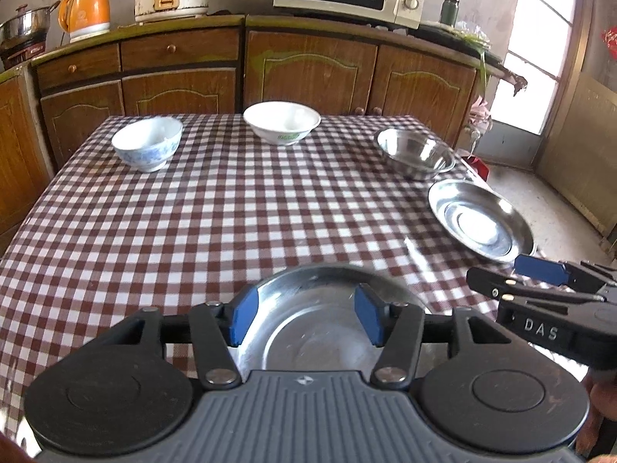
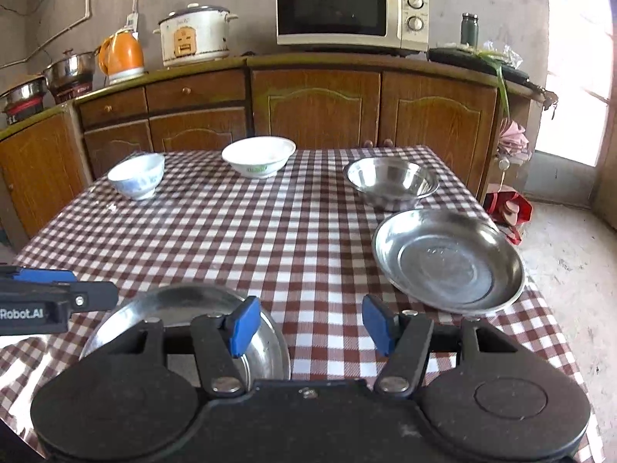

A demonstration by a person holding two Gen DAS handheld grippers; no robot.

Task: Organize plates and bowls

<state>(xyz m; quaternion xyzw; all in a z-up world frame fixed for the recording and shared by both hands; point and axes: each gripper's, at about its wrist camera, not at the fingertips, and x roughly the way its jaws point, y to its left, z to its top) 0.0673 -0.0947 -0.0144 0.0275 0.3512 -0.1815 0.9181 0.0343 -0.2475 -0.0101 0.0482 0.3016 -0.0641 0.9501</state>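
Note:
A steel plate (image 1: pixel 320 308) (image 2: pixel 185 301) lies at the near edge of the checked table (image 1: pixel 231 231). My left gripper (image 1: pixel 305 318) hangs just above it, open, its blue pads apart over the plate's inside and pressing on nothing. To its right my right gripper (image 2: pixel 311 325) is open over bare cloth, with nothing between its fingers. A second steel plate (image 1: pixel 480 222) (image 2: pixel 447 260) lies at the right edge. Behind it is a steel bowl (image 1: pixel 414 152) (image 2: pixel 389 181). A white bowl (image 1: pixel 281 119) (image 2: pixel 258 156) and a blue-patterned bowl (image 1: pixel 148 142) (image 2: pixel 137 175) stand along the far edge.
Wooden cabinets (image 2: pixel 316 108) run behind the table, carrying a microwave (image 2: pixel 347 9), a rice cooker (image 2: pixel 194 36), an orange kettle (image 2: pixel 121 56) and steel pots (image 2: pixel 69 67). A bright doorway (image 1: pixel 540 58) and concrete floor lie to the right.

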